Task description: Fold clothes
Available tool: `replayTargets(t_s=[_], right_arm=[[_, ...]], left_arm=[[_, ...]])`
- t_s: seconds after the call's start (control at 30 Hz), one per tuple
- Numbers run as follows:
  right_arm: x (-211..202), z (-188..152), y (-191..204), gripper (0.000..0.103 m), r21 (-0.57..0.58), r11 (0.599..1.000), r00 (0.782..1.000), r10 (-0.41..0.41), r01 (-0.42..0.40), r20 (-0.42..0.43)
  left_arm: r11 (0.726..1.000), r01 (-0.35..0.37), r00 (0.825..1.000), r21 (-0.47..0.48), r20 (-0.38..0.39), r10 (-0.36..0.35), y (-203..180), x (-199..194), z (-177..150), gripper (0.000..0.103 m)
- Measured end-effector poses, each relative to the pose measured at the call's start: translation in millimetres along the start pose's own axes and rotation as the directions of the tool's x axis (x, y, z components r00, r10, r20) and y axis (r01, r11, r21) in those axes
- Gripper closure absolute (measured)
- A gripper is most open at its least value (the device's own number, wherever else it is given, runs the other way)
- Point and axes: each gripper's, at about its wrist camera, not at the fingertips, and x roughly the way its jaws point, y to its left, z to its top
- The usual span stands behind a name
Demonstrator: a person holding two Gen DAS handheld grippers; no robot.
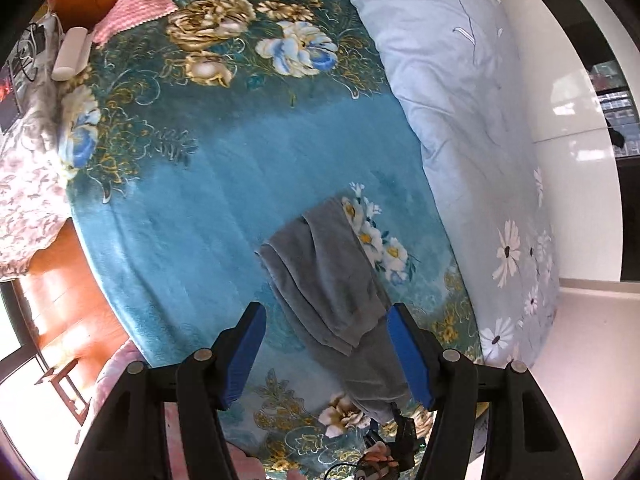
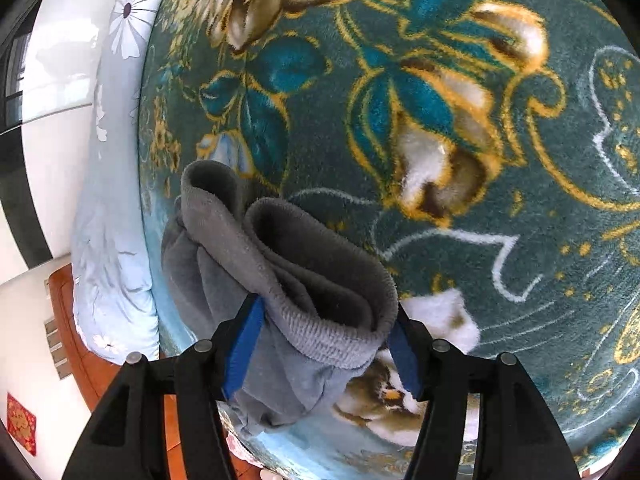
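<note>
Trousers point(image 1: 328, 280) run under the right gripper point(image 1: 394, 438) at the bottom edge; the far end is hidden, tangled and blurred there.
</note>
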Motion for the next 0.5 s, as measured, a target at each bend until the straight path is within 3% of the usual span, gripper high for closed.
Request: replayTargets(t_s=[0.13, 0.2, 0.37, 0.5], right_arm=[[-4, -1, 4, 0.072, 0.017, 1.0, 1.0, -0.025, 0.025, -0.005], [-10, -4, 11, 0.079, 0.001, 1.0, 1.0, -0.028, 0.028, -0.003], [-30, -21, 42, 0.084, -0.087, 0.996, 0.999, -0.028, 0.03, 0.031], [-48, -41, 87, 0.085, -0.23, 0.971, 0.996, -0.05, 0.066, 0.073]], left_arm=[[1.0, 0.002, 1.0, 0.002, -0.028, -0.002, 1, 9, -4, 0.036], [1.0, 0.011, 0.999, 0.001, -0.046, -0.011, 2, 14, -7, 0.036], [0.999, 0.045, 0.996, 0.001, -0.08, -0.045, 9, 20, -10, 0.036], [0.999, 0.053, 0.994, 0.007, -0.091, -0.052, 23, 20, -8, 0.036]])
